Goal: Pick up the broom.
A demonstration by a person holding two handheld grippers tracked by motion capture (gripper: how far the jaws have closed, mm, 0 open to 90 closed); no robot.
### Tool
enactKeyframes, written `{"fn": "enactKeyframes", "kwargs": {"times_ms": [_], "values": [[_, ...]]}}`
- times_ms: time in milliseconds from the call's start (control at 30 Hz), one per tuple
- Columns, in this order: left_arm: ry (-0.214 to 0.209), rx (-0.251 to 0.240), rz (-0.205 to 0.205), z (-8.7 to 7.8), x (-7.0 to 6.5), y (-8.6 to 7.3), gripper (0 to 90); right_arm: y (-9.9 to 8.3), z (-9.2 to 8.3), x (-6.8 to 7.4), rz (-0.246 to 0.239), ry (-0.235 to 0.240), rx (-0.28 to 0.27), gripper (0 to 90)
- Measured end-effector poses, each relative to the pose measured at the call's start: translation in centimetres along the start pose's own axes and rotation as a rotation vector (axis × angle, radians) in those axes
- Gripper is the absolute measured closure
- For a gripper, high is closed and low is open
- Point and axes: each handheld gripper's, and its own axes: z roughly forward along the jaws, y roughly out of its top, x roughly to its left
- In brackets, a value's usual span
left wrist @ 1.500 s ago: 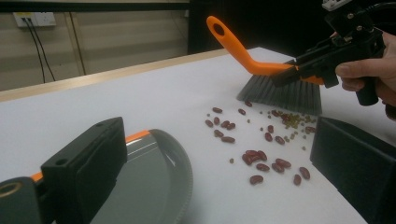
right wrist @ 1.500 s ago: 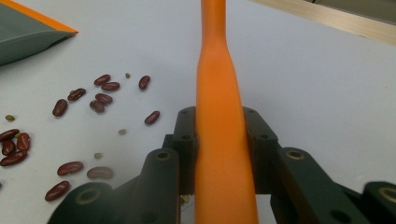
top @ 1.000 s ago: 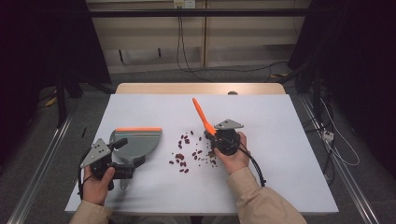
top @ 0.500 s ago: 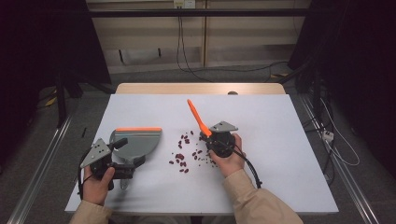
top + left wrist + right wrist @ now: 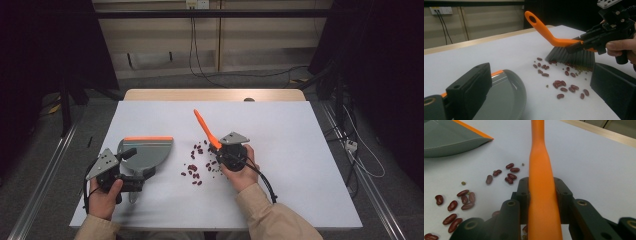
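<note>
My right gripper (image 5: 218, 146) (image 5: 541, 191) is shut on the orange handle of a small brush (image 5: 204, 126) (image 5: 541, 165). The brush's grey bristles (image 5: 571, 55) rest on the white table at the right edge of a scatter of red beans (image 5: 195, 170) (image 5: 564, 83) (image 5: 461, 200). A grey dustpan (image 5: 147, 152) (image 5: 504, 100) (image 5: 449, 140) with an orange front edge lies flat to the left of the beans. My left gripper (image 5: 131, 170) (image 5: 540, 72) sits at the pan's rear with its jaws wide apart, one jaw over the pan. I cannot see them pressing on it.
A few small greenish seeds (image 5: 580, 68) lie mixed in under the bristles. The white table top (image 5: 300, 150) has bare room at the right and the back. Its front edge runs just before the person's forearms. Cables hang along the far wall.
My right gripper has shifted a little to the left with the brush, drawing the bristles toward the beans. The left gripper and the dustpan have stayed put.
</note>
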Motion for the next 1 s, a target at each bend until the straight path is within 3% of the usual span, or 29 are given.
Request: {"fn": "enactKeyframes", "kwargs": {"times_ms": [767,1000], "values": [[-0.002,0.0,0.001,0.0,0.0,0.0,3.7,0.2,-0.2,1.4,-0.034,0.045,0.002,71.2],[-0.002,0.0,0.001,0.0,0.0,0.0,3.7,0.2,-0.2,1.4,-0.022,0.066,-0.002,71.3]]}}
